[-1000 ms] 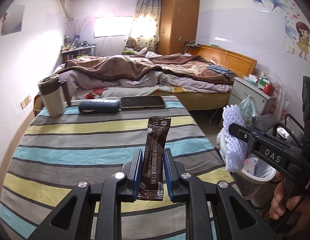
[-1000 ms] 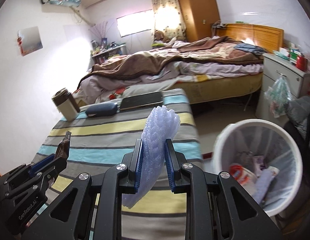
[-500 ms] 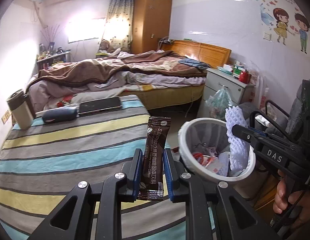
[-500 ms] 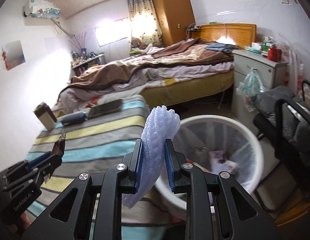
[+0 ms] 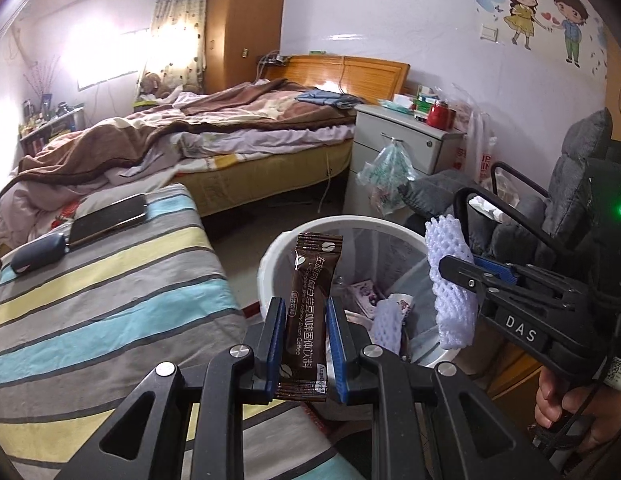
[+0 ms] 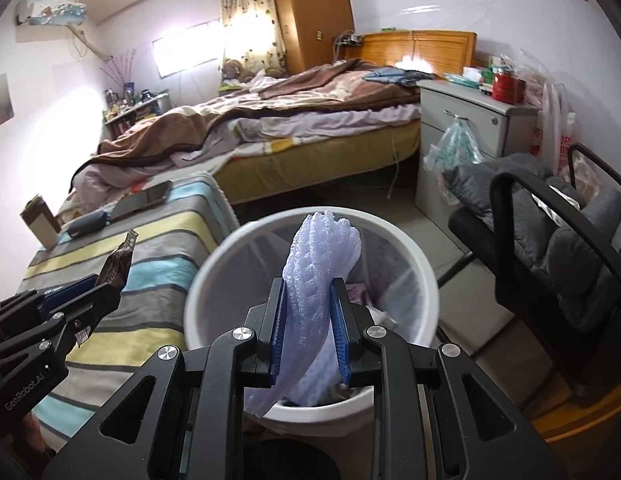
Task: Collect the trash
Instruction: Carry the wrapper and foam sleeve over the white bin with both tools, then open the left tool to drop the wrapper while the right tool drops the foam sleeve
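Note:
My left gripper (image 5: 304,322) is shut on a brown coffee sachet (image 5: 310,312), which stands upright between its blue pads at the near rim of the white trash bin (image 5: 270,256). My right gripper (image 6: 308,322) is shut on a white foam fruit net (image 6: 316,280), held right over the mouth of the bin (image 6: 202,276). The bin holds paper and another foam net. In the left wrist view the right gripper (image 5: 456,276) and foam net (image 5: 450,288) hang over the bin's right side. In the right wrist view the left gripper (image 6: 106,286) and sachet (image 6: 120,258) are at left.
A striped table (image 5: 90,304) on the left carries a phone (image 5: 106,220), a dark case (image 5: 36,254) and a mug (image 6: 40,220). A black chair with grey cushion (image 6: 550,232) stands right of the bin. A bedside cabinet (image 6: 466,136) and the bed (image 6: 290,120) lie beyond.
Both grippers have swung from over the striped table toward the right to the bin, each keeping its item. The bin now sits directly under the foam net.

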The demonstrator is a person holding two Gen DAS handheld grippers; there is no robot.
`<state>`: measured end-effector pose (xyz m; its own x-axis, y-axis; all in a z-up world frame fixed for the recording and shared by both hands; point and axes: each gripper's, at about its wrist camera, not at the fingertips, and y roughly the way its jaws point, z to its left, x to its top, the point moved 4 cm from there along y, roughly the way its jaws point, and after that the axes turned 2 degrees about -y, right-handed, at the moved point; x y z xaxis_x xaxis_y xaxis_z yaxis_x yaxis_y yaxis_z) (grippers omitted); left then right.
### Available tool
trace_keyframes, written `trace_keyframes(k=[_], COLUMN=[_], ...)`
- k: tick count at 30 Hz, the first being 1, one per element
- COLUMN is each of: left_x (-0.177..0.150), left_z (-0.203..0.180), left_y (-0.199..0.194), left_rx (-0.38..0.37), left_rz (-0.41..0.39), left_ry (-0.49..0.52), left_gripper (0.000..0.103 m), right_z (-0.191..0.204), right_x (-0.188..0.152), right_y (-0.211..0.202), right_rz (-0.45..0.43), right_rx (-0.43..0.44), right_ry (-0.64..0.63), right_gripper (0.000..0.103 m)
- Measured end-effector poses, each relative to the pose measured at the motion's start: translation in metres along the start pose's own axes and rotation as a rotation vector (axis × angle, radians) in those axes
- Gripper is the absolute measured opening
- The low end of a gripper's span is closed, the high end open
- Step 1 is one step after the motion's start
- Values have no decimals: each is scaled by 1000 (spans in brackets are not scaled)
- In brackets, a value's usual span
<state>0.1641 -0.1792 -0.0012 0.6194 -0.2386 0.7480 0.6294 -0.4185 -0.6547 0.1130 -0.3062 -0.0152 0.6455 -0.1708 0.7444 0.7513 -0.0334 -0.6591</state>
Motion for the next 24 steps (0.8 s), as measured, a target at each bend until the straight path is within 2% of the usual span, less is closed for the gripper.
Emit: trace_keyframes(k=[8,11,13,14,16,17,24], left_x=[-1,-5,-9,-10,-12,-13,-18], left_z=[-20,-22,-23,-24,-21,-21,-23], left_y=[34,41,44,47,48,47,39], left_rx=[-18,12,14,4,-2,-3,27], left_rz=[55,64,70,78,81,79,67], left_ry=[27,44,48,39,25,20,25], left_gripper=[22,22,29,35,41,42,42], right_z=[-20,-27,-31,-33,-37,-38,-40], right_x=[-3,-7,-9,-10,-13,-13,-16], right_y=[19,27,27,26,26,25,17], right_rz=[61,102,99,101,105,107,78], right_rx=[-87,-85,-89,-89,-90,-90,-79], right_ry=[-38,-25,-16,-8,6,8,24], right_gripper=[26,26,28,32,41,45,46])
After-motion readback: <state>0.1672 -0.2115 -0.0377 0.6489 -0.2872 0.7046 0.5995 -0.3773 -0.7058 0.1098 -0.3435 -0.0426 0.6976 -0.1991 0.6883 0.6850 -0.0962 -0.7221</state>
